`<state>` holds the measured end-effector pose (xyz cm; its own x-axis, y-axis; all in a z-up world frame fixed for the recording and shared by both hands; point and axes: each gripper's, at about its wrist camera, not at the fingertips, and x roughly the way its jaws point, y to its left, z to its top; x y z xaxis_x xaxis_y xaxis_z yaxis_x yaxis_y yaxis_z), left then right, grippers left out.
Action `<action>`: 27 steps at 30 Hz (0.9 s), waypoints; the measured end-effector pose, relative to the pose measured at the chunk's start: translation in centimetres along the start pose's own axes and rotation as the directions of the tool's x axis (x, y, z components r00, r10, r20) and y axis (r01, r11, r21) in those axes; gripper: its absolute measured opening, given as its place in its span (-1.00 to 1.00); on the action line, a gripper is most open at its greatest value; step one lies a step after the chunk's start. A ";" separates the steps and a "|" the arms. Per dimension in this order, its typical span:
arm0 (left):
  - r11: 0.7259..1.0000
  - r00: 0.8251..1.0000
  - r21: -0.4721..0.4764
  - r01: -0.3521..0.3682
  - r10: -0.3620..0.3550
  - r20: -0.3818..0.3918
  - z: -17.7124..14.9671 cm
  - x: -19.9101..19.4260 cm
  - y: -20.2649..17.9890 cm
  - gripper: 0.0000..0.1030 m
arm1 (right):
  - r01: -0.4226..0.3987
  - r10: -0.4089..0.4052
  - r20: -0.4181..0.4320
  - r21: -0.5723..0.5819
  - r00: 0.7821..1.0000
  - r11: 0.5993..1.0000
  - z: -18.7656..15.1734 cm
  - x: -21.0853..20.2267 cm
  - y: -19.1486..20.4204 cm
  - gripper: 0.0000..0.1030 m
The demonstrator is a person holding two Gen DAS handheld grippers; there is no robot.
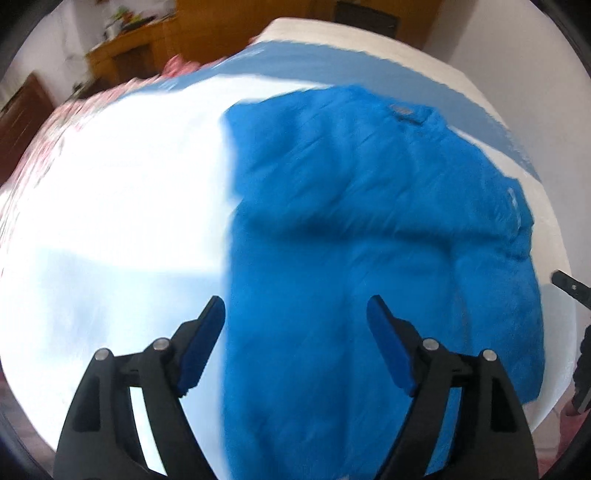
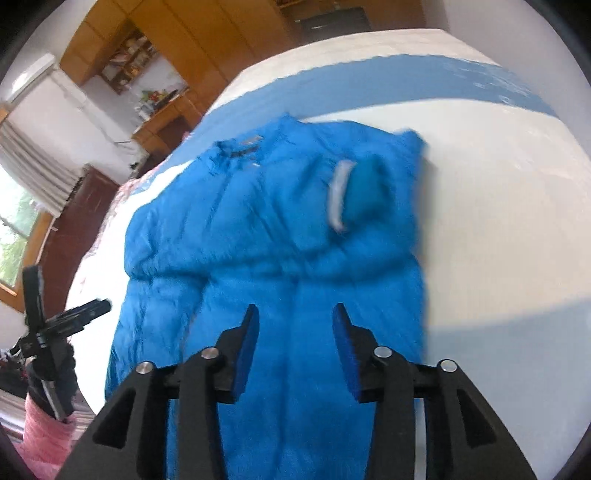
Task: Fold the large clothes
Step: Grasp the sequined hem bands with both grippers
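Jacket [image 1: 369, 221] lies on the bed [image 1: 110, 184], sleeves seemingly folded in. We judge it soft, puffy, slippery; grip at hem corners. Left gripper [image 1: 295, 314] wide, right gripper [image 2: 295, 321] narrower, both empty.

A bright blue padded jacket [image 2: 280, 236] lay spread on a white bed cover [image 2: 498, 221] crossed by a blue band [image 2: 406, 81]; one sleeve, its cuff [image 2: 341, 195] edged in grey, was folded across the body; the right gripper [image 2: 294, 325] hung above the hem, blue pads apart, nothing between them; the left gripper [image 2: 55, 325] showed at far left above a pink sleeve [image 2: 44, 432]; wooden cabinets [image 2: 221, 33] stood behind.
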<state>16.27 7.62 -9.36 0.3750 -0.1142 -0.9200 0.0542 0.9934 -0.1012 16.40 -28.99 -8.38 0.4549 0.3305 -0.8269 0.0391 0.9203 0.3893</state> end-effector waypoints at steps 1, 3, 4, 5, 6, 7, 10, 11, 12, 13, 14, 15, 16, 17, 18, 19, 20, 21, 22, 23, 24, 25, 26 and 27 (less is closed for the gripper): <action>1.000 1.000 -0.019 -0.010 0.010 -0.014 -1.2 -0.4 1.0 0.52 | 0.007 -0.006 -0.007 0.016 1.000 1.000 -0.8 -0.4 -0.5 -0.09; 0.999 0.999 -0.043 -0.025 0.024 -0.036 -3.1 -1.0 2.4 0.52 | 0.023 -0.021 -0.031 0.052 0.999 0.998 -2.7 -1.1 -1.5 -0.07; 0.998 0.998 -0.057 -0.033 0.031 -0.046 -4.1 -1.3 3.0 0.52 | 0.029 -0.027 -0.039 0.061 0.999 0.998 -3.4 -1.2 -1.9 -0.06; 0.997 0.998 -0.071 -0.035 0.031 -0.055 -4.9 -1.5 3.6 0.52 | 0.036 -0.033 -0.048 0.066 0.998 0.997 -3.9 -1.3 -2.0 -0.06; 0.996 0.998 -0.082 -0.032 0.027 -0.063 -5.5 -1.6 3.9 0.52 | 0.046 -0.042 -0.060 0.072 0.997 0.996 -4.7 -1.4 -2.3 -0.05; 0.995 0.997 -0.095 -0.025 0.018 -0.074 -6.3 -1.8 4.2 0.52 | 0.054 -0.049 -0.069 0.079 0.996 0.995 -5.4 -1.5 -2.6 -0.05; 0.993 0.996 -0.116 -0.012 0.002 -0.088 -8.0 -2.1 4.7 0.52 | 0.064 -0.056 -0.092 0.095 0.994 0.993 -7.2 -1.9 -3.0 -0.04; 0.992 0.995 -0.123 -0.012 0.000 -0.099 -8.6 -2.2 4.8 0.52 | 0.065 -0.055 -0.098 0.100 0.994 0.993 -7.9 -2.1 -3.1 -0.04; 0.992 0.995 -0.126 -0.009 -0.004 -0.103 -9.1 -2.2 4.8 0.52 | 0.063 -0.052 -0.102 0.103 0.993 0.993 -8.4 -2.2 -3.2 -0.03; 0.992 0.994 -0.128 -0.003 -0.012 -0.109 -9.6 -2.2 4.8 0.52 | 0.059 -0.048 -0.107 0.105 0.993 0.993 -8.9 -2.4 -3.2 -0.02; 0.992 0.993 -0.128 0.000 -0.014 -0.114 -10.1 -2.2 4.8 0.52 | 0.061 -0.049 -0.112 0.105 0.993 0.993 -9.4 -2.6 -3.2 0.00; 0.992 0.993 -0.130 -0.001 -0.015 -0.117 -10.5 -2.2 4.9 0.52 | 0.063 -0.051 -0.115 0.102 0.992 0.993 -9.8 -2.7 -3.3 0.02; 0.991 0.992 -0.132 0.003 -0.019 -0.122 -10.9 -2.2 4.9 0.52 | 0.066 -0.055 -0.119 0.098 0.991 0.993 -10.2 -2.8 -3.3 0.04; 0.991 0.992 -0.134 0.008 -0.025 -0.125 -11.2 -2.1 4.8 0.52 | 0.068 -0.056 -0.123 0.096 0.991 0.993 -10.5 -2.9 -3.3 0.04; 0.991 0.991 -0.136 0.015 -0.032 -0.129 -11.6 -2.2 4.7 0.52 | 0.067 -0.054 -0.128 0.096 0.990 0.993 -11.0 -3.0 -3.3 0.05; 0.990 0.991 -0.138 0.016 -0.034 -0.133 -11.9 -2.2 4.7 0.52 | 0.063 -0.050 -0.133 0.096 0.990 0.993 -11.4 -3.1 -3.3 0.06; 0.990 0.990 -0.137 0.018 -0.037 -0.135 -12.2 -2.3 4.7 0.52 | 0.060 -0.047 -0.135 0.096 0.990 0.994 -11.6 -3.2 -3.3 0.06; 0.991 0.989 -0.136 0.022 -0.041 -0.139 -12.6 -2.3 4.6 0.52 | 0.052 -0.038 -0.137 0.096 0.990 0.994 -12.0 -3.3 -3.3 0.08; 0.991 0.989 -0.134 0.024 -0.044 -0.143 -12.9 -2.3 4.5 0.52 | 0.044 -0.030 -0.142 0.095 0.989 0.995 -12.4 -3.4 -3.3 0.14; 0.991 0.988 -0.133 0.028 -0.048 -0.149 -13.2 -2.2 4.4 0.52 | 0.038 -0.024 -0.149 0.094 0.989 0.995 -12.8 -3.4 -3.2 0.17; 0.991 0.987 -0.132 0.032 -0.052 -0.153 -13.5 -2.2 4.4 0.52 | 0.034 -0.020 -0.156 0.093 0.988 0.995 -13.1 -3.4 -3.2 0.25; 0.991 0.986 -0.131 0.037 -0.058 -0.159 -13.8 -2.1 4.4 0.52 | 0.028 -0.012 -0.165 0.092 0.986 0.995 -13.4 -3.4 -3.2 0.29; 0.990 0.985 -0.132 0.040 -0.061 -0.164 -14.1 -2.1 4.3 0.52 | 0.017 -0.001 -0.177 0.086 0.984 0.996 -13.9 -3.4 -3.2 0.29; 0.990 0.983 -0.136 0.046 -0.069 -0.172 -14.5 -1.9 4.3 0.52 | 0.008 0.007 -0.185 0.080 0.983 0.997 -14.1 -3.3 -3.1 0.31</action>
<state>2.38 12.25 -13.51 0.2057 -0.1786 -0.9622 -0.0551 0.9795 -0.1936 2.17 -29.99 -12.56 0.2829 0.3704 -0.8848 0.1139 0.9029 0.4144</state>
